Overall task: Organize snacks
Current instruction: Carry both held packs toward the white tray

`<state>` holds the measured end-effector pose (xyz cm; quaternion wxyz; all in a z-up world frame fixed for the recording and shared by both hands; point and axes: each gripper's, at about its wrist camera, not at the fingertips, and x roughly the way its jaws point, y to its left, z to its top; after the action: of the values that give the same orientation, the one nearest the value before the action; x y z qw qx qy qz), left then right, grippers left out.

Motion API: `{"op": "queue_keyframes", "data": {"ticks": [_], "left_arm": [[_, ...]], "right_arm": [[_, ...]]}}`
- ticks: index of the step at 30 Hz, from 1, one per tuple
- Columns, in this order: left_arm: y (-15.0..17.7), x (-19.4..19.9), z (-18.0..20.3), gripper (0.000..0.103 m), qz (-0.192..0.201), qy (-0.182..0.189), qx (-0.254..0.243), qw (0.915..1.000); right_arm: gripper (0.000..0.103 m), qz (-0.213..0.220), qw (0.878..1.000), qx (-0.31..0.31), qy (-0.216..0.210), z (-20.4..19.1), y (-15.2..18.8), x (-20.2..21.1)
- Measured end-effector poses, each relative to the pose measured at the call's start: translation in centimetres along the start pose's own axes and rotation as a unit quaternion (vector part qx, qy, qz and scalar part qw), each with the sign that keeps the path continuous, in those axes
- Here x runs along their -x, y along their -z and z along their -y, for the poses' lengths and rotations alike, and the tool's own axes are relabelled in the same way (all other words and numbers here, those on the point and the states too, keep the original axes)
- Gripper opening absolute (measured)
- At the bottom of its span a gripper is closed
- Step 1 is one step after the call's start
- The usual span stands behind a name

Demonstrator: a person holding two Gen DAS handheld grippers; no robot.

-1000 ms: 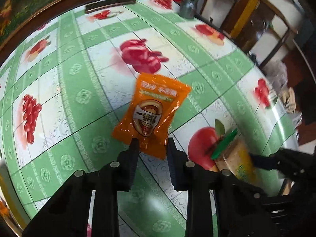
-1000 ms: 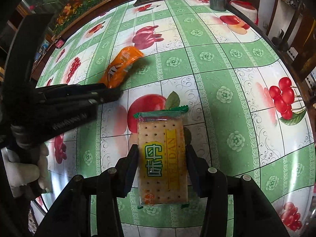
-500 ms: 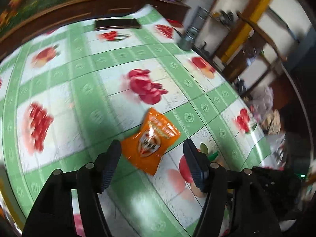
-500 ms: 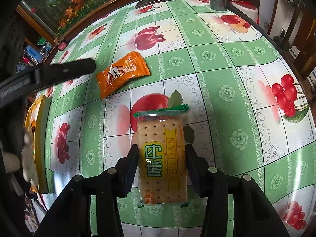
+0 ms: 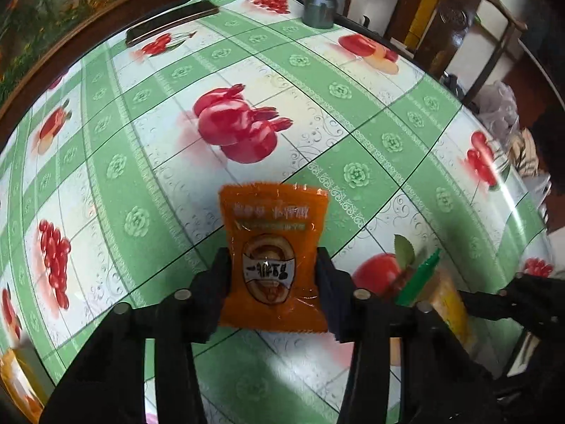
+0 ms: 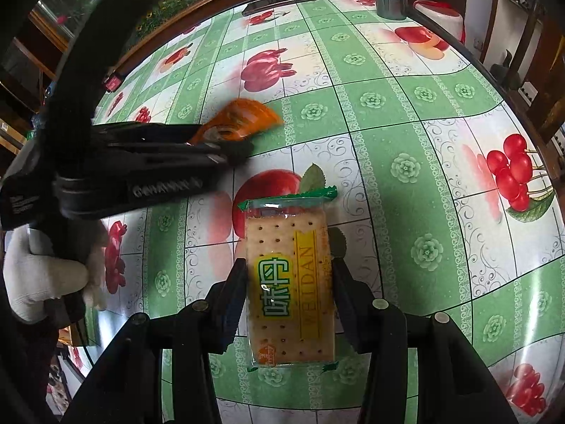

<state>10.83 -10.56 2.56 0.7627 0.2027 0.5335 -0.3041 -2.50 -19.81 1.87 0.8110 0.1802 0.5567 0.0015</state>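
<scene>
An orange snack packet [image 5: 273, 258] sits between the fingers of my left gripper [image 5: 273, 265], which are shut on its sides. The same packet [image 6: 240, 122] shows in the right wrist view, sticking out of the left gripper [image 6: 233, 148]. My right gripper [image 6: 287, 282] is shut on a clear cracker pack [image 6: 287, 282] with a green seal and a yellow label, above the tablecloth. The cracker pack [image 5: 441, 293] also shows at the right of the left wrist view.
A green and white fruit-print tablecloth [image 5: 141, 141] covers the table. A grey metal cylinder [image 5: 319, 0] and a dark flat phone-like object [image 5: 173, 23] lie at the far edge. Wooden chairs [image 5: 459, 17] stand beyond. An orange bag [image 5: 17, 388] shows at the lower left.
My left gripper opened and drew back from the orange packet, then came forward and shut on its sides. My right gripper has held the cracker pack still.
</scene>
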Motion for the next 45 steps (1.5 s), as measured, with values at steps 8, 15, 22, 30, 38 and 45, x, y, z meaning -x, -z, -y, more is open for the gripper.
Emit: {"op": "queue_keyframes", "data": {"ticks": [8, 15, 22, 30, 38, 45], "left_arm": [[2.1, 2.9, -2.3, 0.043, 0.028, 0.006, 0.053, 0.9982], [5.3, 7.6, -4.1, 0.043, 0.068, 0.011, 0.098, 0.9928], [10.8, 12.5, -6.8, 0.043, 0.102, 0.003, 0.162, 0.9815], [17.4, 17.0, -9.9, 0.043, 0.133, -0.003, 0.247, 0.9597], [22.4, 20.6, -11.6, 0.043, 0.158, -0.02, 0.303, 0.9394], [24.8, 22.4, -12.3, 0.043, 0.169, -0.041, 0.328, 0.9285]], "right_arm": [[0.048, 0.003, 1.0, -0.005, -0.007, -0.1, 0.2, 0.1], [0.048, 0.009, 1.0, 0.015, -0.003, -1.9, 0.5, 0.6], [0.048, 0.017, 0.998, 0.065, -0.013, -6.8, 0.5, 1.3], [0.048, 0.024, 0.99, 0.136, -0.004, -13.5, 1.3, 1.6], [0.048, 0.052, 0.977, 0.204, 0.03, -18.8, 2.2, 3.4], [0.048, 0.075, 0.963, 0.259, 0.032, -22.6, 2.9, 4.6]]}}
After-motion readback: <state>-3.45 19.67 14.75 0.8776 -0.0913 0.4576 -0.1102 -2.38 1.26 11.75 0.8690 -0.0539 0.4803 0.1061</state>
